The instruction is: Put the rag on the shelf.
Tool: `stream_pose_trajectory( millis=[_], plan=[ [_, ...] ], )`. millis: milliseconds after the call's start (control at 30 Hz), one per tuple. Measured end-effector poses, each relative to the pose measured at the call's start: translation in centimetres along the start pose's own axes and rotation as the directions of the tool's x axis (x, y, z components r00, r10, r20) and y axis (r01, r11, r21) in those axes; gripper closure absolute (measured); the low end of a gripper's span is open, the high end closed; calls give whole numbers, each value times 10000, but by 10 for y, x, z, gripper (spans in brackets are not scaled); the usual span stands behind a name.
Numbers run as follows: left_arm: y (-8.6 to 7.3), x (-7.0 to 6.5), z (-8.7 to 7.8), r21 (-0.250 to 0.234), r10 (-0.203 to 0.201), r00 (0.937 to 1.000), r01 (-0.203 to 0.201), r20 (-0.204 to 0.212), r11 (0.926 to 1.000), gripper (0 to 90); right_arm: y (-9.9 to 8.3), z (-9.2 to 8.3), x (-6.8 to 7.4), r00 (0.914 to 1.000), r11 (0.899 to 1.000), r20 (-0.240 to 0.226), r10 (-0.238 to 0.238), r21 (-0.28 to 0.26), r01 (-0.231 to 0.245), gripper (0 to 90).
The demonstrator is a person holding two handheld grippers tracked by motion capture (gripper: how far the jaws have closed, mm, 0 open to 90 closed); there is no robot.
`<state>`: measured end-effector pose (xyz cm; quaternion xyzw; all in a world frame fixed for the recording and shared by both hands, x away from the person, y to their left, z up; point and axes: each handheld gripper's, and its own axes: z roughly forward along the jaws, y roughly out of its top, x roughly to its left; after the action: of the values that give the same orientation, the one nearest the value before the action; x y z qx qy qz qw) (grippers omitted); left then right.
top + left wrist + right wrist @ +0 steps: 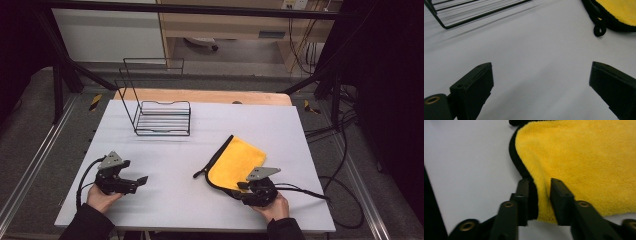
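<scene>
A yellow cloth (235, 160) with a black edge lies folded on the right half of the white table (175, 200); a black loop sticks out at its left corner. My right gripper (240, 187) is at the cloth's near edge. In the right gripper view the jaws (540, 185) stand a little apart, astride the black-trimmed edge of the cloth (579, 157), which lies loose between them. My left gripper (135, 171) rests at the near left of the table, jaws wide open (541, 72) with bare tabletop between them. The cloth's (621, 10) loop corner lies far ahead of it.
A black wire rack (162, 117) with a tall back frame stands at the far left of the table, also seen in the left gripper view as the rack (474, 12). A wooden board edge (200, 95) runs behind the white top. Cables trail off the right side.
</scene>
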<state>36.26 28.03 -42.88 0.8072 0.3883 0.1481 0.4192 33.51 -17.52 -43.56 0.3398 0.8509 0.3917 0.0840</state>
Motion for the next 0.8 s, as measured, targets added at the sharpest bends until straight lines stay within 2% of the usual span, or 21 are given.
stream_pose_trajectory(
  millis=[33,67,200,233,333,367,400,600,733,800],
  plan=[
    [2,-2,1,-5,-12,10000,12,14,10000,55,0,0,0,10000,10000,0,0,0,0,563],
    [3,-5,1,-18,-42,10000,42,24,10000,54,1,-5,-1,9997,9991,-103,220,-368,-223,511],
    [14,-18,5,-46,23,10000,-22,90,10000,54,3,-14,-9,9971,9941,566,510,-983,-452,332],
    [18,-21,7,-33,67,9999,-66,140,10000,54,3,-14,-9,9971,9941,566,510,-983,-452,332],
    [29,-33,16,70,240,9994,-241,260,9997,55,-2,-19,-18,9895,9892,1086,953,-1211,-820,216],
    [34,-37,19,132,293,9991,-297,292,9995,55,-2,-19,-18,9895,9892,1086,953,-1211,-820,216],
    [38,-41,24,141,321,9989,-326,352,9994,56,-4,-20,-22,9845,9881,1344,1128,-1191,-970,174],
    [66,-71,59,391,544,9953,-577,806,9976,69,-8,-21,-26,9770,9870,1723,1254,-1215,-1052,151],
    [82,-91,86,650,702,9913,-778,1116,9949,110,-10,-19,-26,9715,9867,1923,1388,-1103,-1191,147],
    [88,-100,100,810,818,9905,-911,1109,9925,139,-10,-18,-26,9697,9869,1984,1423,-1040,-1235,147]
  ],
)
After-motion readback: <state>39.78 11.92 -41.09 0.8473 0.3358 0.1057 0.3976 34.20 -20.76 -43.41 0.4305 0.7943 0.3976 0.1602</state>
